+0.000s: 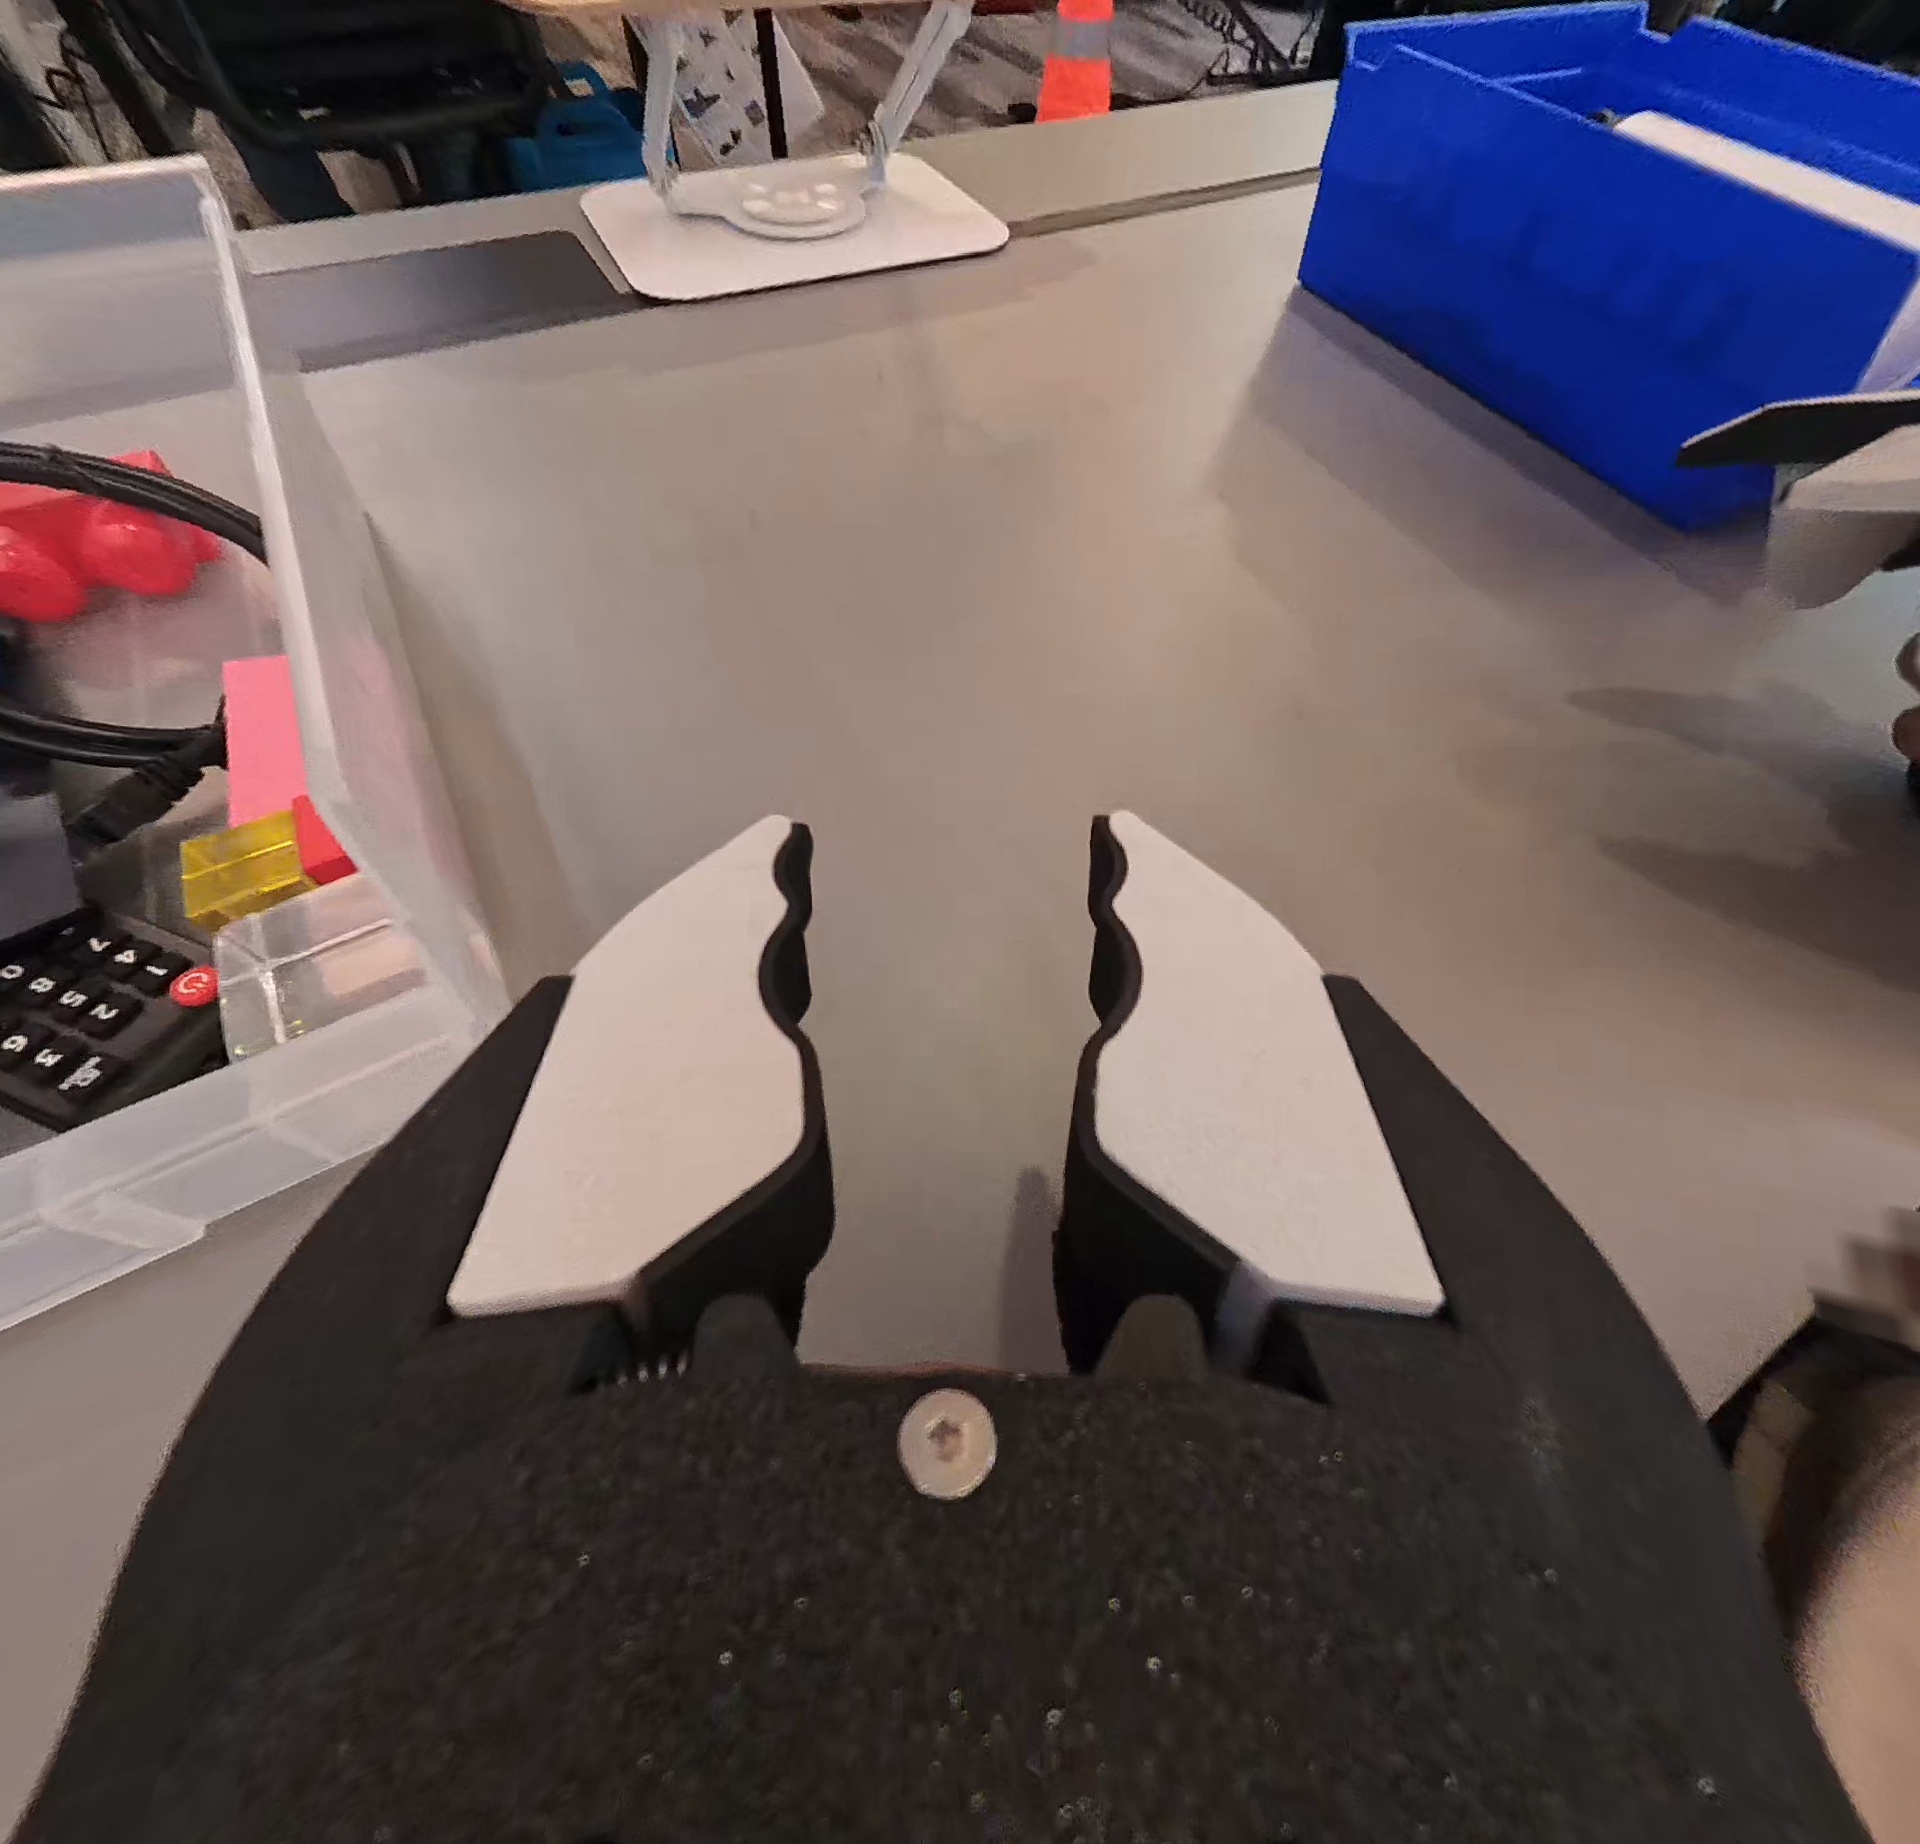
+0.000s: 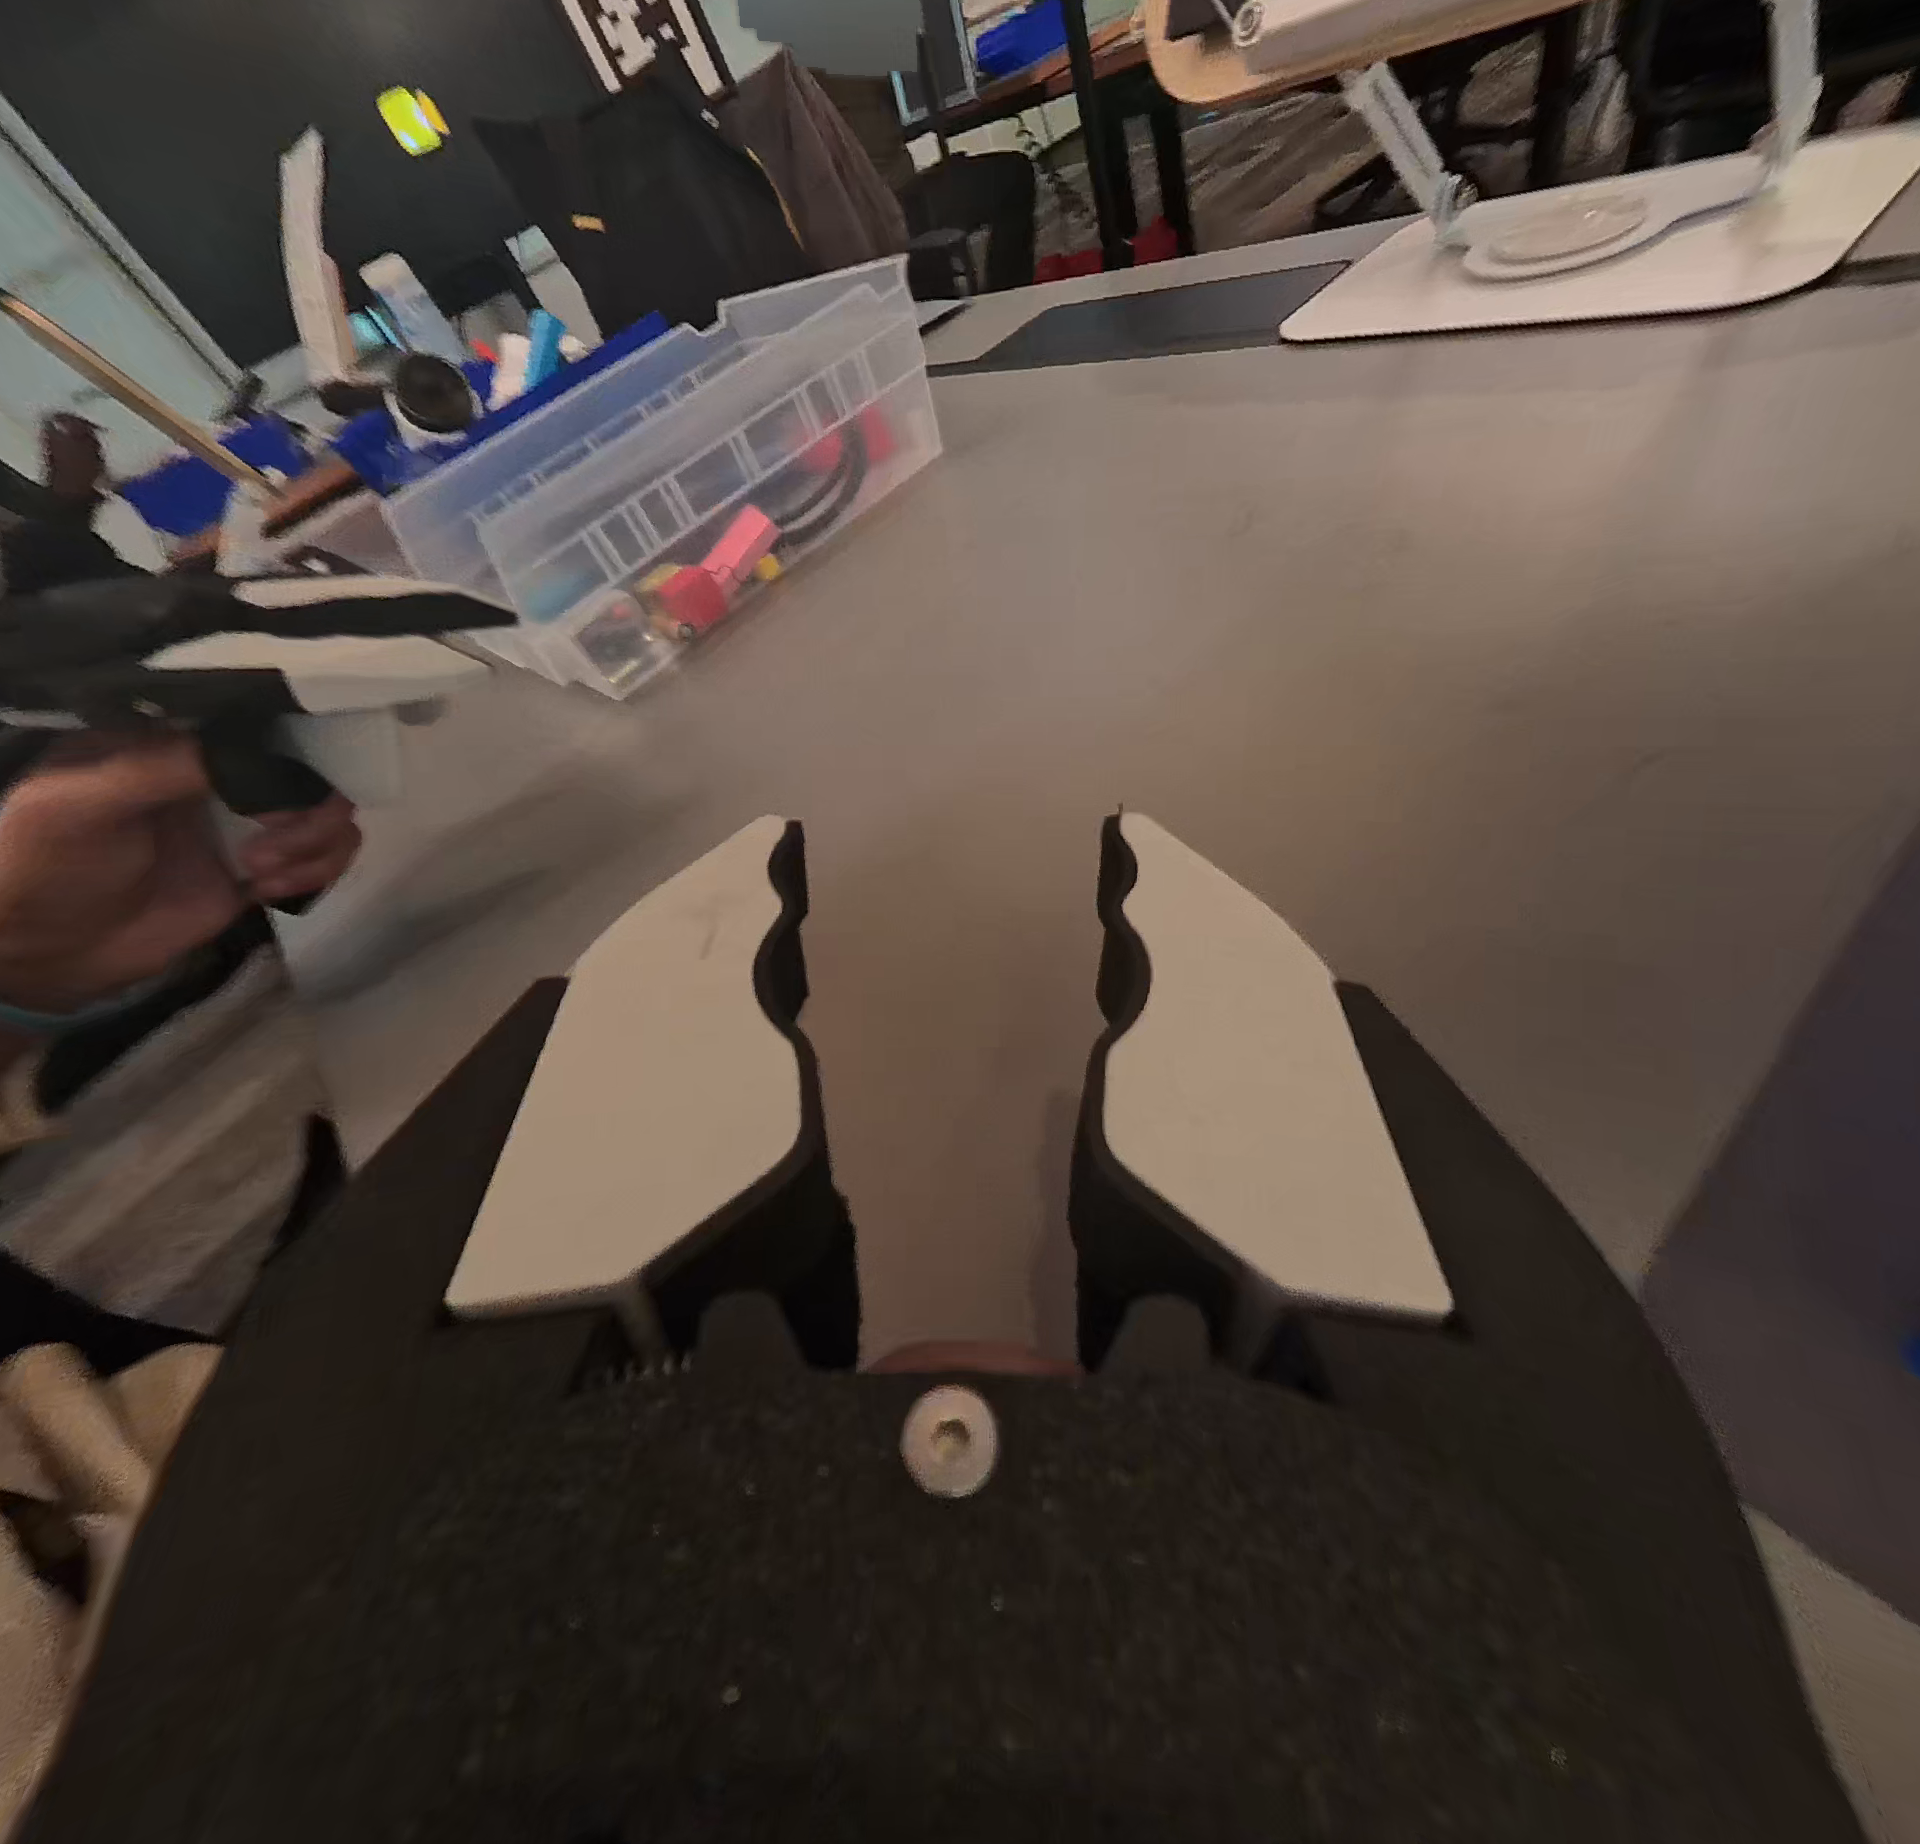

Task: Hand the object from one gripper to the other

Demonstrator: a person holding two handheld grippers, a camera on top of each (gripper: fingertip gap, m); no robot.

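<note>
Left gripper: the left gripper hung over bare table, its jaws apart with nothing between them.
Right gripper: the right gripper was likewise spread and empty, also over open tabletop.
Object: which thing was to be handed over could not be told; neither gripper carried anything. The likely candidates lay in the clear bin or the blue bin.
Key relation: the clear bin sat just left of the left gripper, touching nothing, so the left gripper was the nearer of the two to it. The blue bin stood ahead and to the right, near the right gripper as seen at the edge of the left wrist view.
Long axis: the pink block in the clear bin stood on end, leaning against the bin wall; the yellow block lay flat below it.
Materials: fingers were smooth white plates edged with wavy black rubber pads; the gripper body looked grainy black. The table was matte grey. The clear bin was translucent plastic, and also held a black cable, a calculator and a glossy red toy.
Stage: judged as before any pickup.
</note>
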